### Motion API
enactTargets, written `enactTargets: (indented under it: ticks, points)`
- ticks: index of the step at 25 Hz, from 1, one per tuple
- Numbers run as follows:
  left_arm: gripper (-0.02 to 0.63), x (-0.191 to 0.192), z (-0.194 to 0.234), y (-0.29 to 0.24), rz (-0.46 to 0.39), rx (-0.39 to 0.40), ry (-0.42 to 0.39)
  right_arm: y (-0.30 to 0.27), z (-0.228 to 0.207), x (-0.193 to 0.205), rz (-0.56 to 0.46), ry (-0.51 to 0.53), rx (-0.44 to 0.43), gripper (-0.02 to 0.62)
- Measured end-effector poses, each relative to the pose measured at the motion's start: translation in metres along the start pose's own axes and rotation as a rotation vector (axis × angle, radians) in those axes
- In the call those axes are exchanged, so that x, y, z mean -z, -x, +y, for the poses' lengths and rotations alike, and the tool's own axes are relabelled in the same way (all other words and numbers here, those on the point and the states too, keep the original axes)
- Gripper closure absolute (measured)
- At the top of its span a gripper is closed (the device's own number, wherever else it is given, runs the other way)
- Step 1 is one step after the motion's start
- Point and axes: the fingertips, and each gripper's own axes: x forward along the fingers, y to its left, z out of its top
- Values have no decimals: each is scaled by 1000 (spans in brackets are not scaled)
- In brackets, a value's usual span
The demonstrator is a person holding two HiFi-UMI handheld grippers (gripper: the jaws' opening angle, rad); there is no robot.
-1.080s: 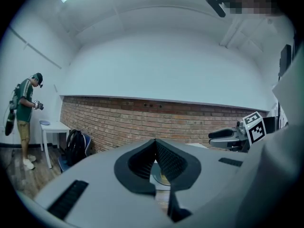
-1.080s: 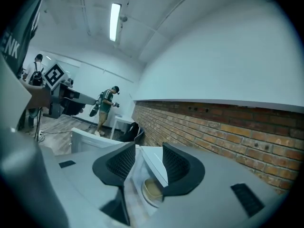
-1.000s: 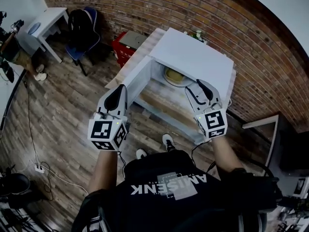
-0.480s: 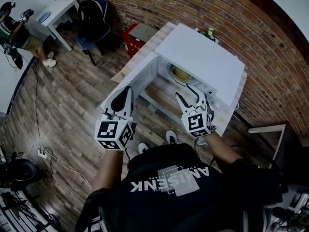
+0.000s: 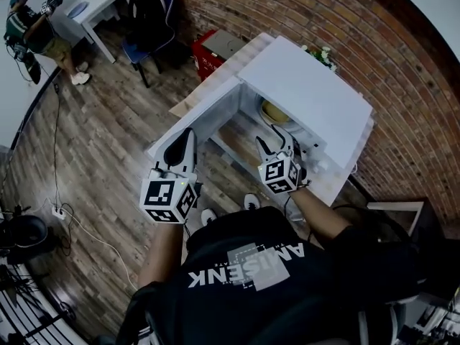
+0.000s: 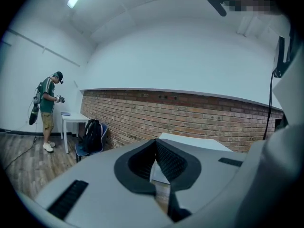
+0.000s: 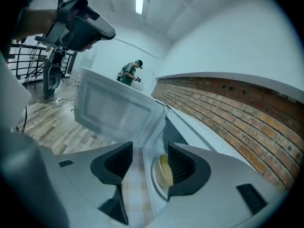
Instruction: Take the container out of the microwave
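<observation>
At twelve o'clock, white box microwave (image 5: 302, 95), door (image 5: 194, 117) open | pale yellow round container (image 5: 275, 111) sits inside, untouched | right gripper (image 5: 275, 142) has dropped to the mouth, jaws just spread wide, nothing between them; we judge the reach beginning | left gripper (image 5: 185, 136) clenched, empty, at nine o'clock of it | microwave's top and right jaw hide most of the container

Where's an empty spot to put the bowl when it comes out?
The flat white top of the microwave is bare, up to the small plant by the brick wall. The table strip in front, beside the open door, is narrow.
</observation>
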Motion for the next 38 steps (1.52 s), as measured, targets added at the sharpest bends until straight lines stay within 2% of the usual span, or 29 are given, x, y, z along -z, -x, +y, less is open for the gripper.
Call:
enactTargets:
  ticks: [6, 11, 23, 38]
  points:
    - [595, 9, -1, -1, 9, -33, 16, -37, -9, 21, 89, -19, 53, 353]
    - [595, 15, -4, 3, 26, -70, 10, -65, -15, 40, 151, -39, 37, 351]
    - [595, 26, -3, 11, 37, -137, 35, -110, -14, 76, 252, 2, 10, 351]
    - [595, 25, 2, 15, 51, -161, 29, -143, -27, 103, 342, 61, 31, 353]
